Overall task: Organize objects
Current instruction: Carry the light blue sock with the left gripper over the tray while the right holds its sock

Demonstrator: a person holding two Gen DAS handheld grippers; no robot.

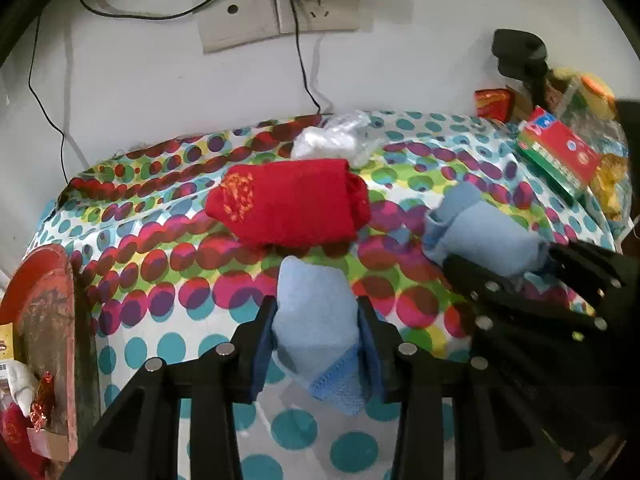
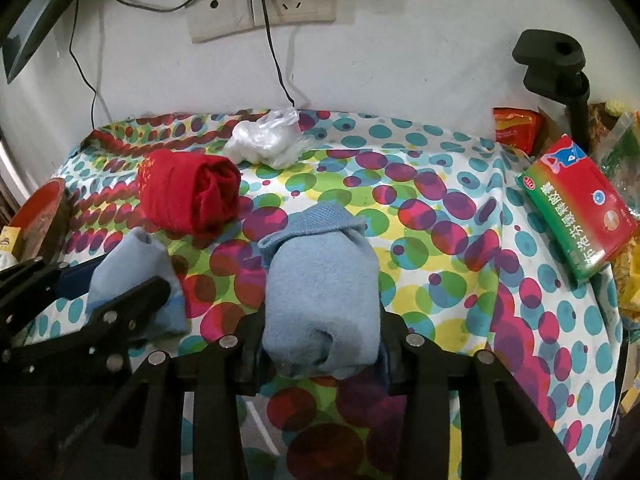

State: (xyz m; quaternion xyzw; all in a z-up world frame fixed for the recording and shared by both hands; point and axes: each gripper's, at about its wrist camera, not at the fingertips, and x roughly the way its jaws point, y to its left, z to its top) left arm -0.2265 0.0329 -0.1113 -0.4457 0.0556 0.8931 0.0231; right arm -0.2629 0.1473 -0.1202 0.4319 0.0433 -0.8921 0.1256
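My left gripper (image 1: 318, 332) is shut on a light blue sock (image 1: 316, 312) just above the polka-dot cloth (image 1: 160, 280). My right gripper (image 2: 320, 332) is shut on a rolled light blue sock (image 2: 320, 280). That roll also shows in the left wrist view (image 1: 480, 236), right of the left one. The left sock shows in the right wrist view (image 2: 132, 268). A rolled red sock (image 1: 288, 204) lies on the cloth behind both; it also shows in the right wrist view (image 2: 188, 196).
A crumpled clear plastic bag (image 2: 266, 140) lies at the back by the wall. A red and green box (image 2: 576, 204) and snack packets sit at the right edge. A red round lid (image 1: 44, 300) stands at the left. Cables hang from the wall sockets (image 2: 260, 4).
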